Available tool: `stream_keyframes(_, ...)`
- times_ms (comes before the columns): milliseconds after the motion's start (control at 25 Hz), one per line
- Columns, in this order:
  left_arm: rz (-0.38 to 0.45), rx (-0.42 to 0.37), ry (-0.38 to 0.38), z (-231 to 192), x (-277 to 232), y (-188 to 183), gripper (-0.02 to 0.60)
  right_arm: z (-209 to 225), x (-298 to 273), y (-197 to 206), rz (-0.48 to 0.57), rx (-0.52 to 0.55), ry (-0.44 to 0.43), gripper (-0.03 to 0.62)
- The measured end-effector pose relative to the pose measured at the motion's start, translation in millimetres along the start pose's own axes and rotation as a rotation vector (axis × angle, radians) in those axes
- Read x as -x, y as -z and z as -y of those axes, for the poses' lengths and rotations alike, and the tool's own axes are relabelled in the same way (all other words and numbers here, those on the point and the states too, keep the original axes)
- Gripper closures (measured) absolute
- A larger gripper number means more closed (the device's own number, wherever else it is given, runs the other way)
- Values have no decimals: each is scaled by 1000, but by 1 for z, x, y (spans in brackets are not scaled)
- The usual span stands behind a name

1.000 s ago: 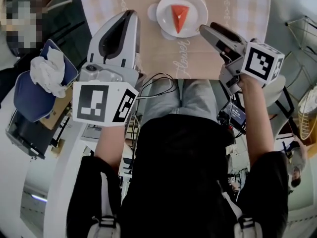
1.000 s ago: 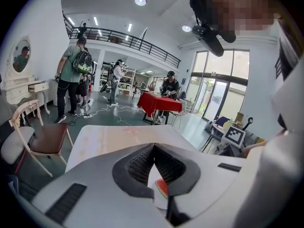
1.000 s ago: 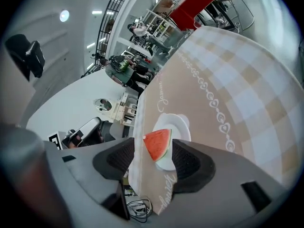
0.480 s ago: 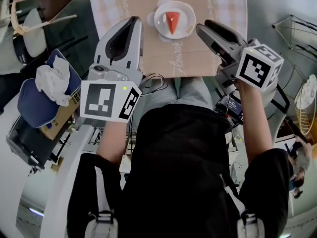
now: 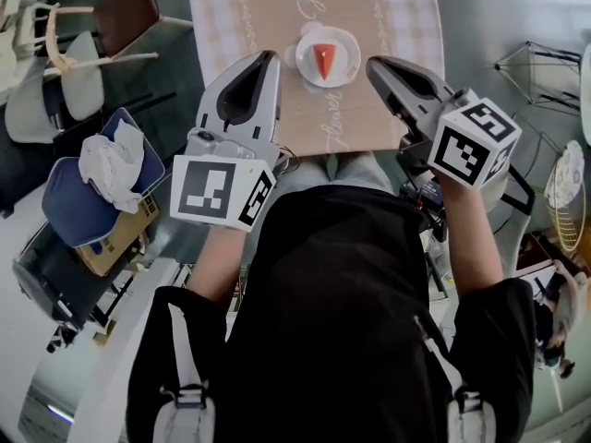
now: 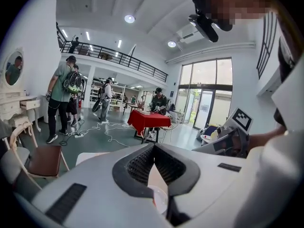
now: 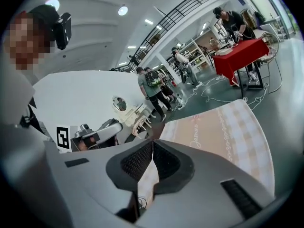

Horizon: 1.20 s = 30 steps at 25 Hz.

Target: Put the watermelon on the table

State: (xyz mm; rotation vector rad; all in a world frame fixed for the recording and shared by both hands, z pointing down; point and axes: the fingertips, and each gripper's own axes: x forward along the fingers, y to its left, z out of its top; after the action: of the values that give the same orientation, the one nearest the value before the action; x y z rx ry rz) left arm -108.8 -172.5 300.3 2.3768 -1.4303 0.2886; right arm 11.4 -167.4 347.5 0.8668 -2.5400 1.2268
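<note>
From the head view I had the red, wedge-shaped slice of watermelon [image 5: 323, 59] lying on a small round white plate [image 5: 344, 46]. The plate stood on the long table [image 5: 388, 17] under its beige, checker-edged cloth — so the fruit was on the table, touched by neither tool.

My left gripper [image 5: 269, 56], white-shelled with a black-and-white marker cube [image 5: 217, 192] at its rear, hung just to the left of the plate, its tips near the rim but apart from it. In the left gripper view its ribbed black pads met at the tips, clenched on nothing; only a bit of the white plate showed below them.

My right gripper [image 5: 373, 64] hung just to the right of the plate, also clear of it. Its own view showed the two pads pressed together at the front — closed with nothing between them, the patterned cloth running away beyond.

Off to my left stood a blue upholstered chair [image 5: 65, 206] with a crumpled white cloth [image 5: 113, 162] on it, and farther up a brown wooden-framed chair [image 5: 129, 7]. In the hall beyond, a table under a red cloth [image 6: 147, 119] stood with several people around it.
</note>
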Motion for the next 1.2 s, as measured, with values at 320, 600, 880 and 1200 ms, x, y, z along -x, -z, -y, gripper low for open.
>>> stream_keyframes(320,52,5,3,11,21,-23,572,-48,25,-12,12,72,-39,576)
stream_keyframes(600,97,-20,3,19,36,-40,572,-71,37,-26,118,75,-9,576)
stream_keyframes(880,107,-20,36,26,49,-45,572,-82,46,-31,191,70,37,576)
stream_keyframes(1200,100,-35,49,28,59,-38,572,-87,51,-22,200,66,52,576)
